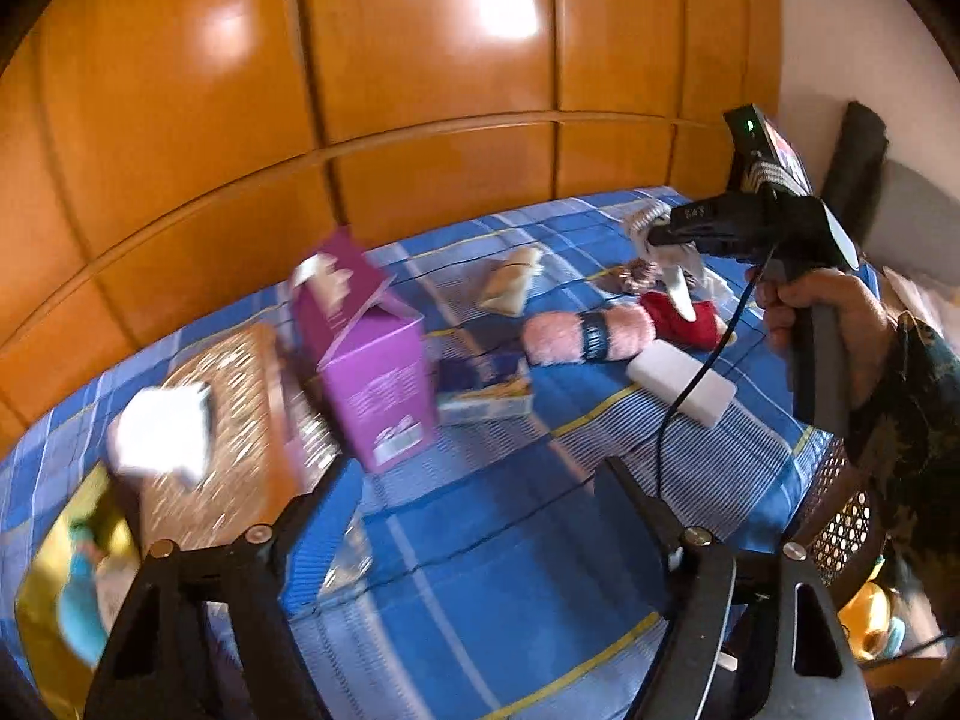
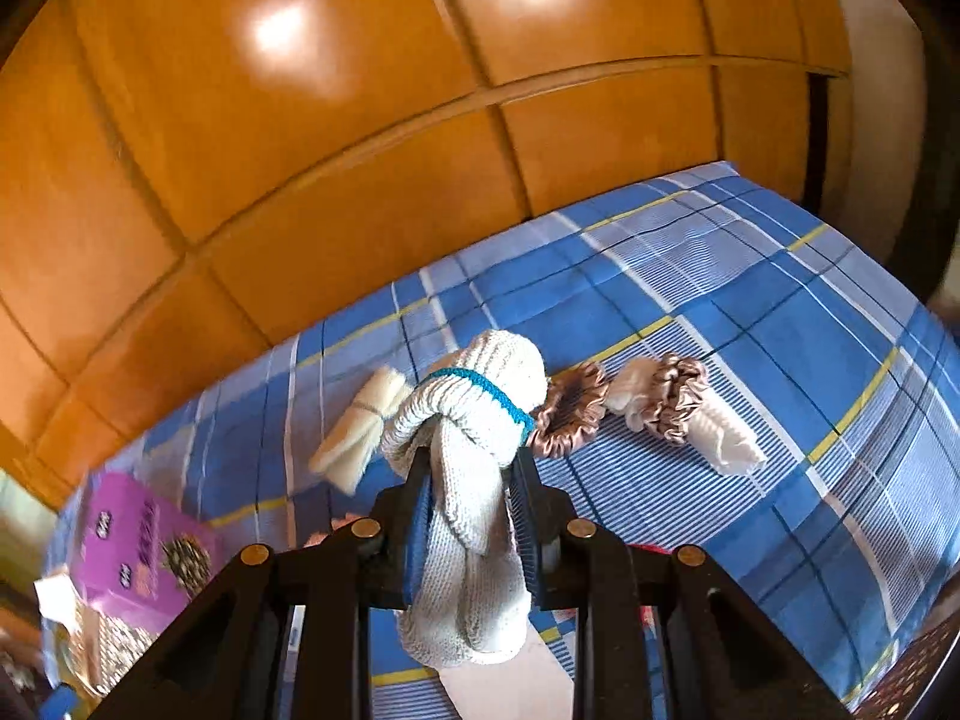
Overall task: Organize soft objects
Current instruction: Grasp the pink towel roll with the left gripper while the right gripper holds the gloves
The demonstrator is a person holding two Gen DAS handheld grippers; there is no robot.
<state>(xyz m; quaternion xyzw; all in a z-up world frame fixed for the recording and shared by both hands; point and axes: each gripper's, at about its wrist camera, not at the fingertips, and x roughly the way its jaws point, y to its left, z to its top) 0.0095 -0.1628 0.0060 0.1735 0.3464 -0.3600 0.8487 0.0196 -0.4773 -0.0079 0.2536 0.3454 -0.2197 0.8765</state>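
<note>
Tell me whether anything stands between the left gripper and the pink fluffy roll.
Nothing visible does: only bare bedsheet lies between the left gripper and the pink fluffy roll. A black cable hangs beside it.

Blue plaid bed (image 1: pixel 480 540) bears purple box (image 1: pixel 375 384), pink roll (image 1: pixel 585 333).

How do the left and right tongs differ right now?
The left tongs stand open with nothing between them, only the blue checked sheet below; the right tongs are shut on a white knitted glove. The left ones point toward a purple box, the right ones toward scrunchies. Both angle down over the bed.
</note>
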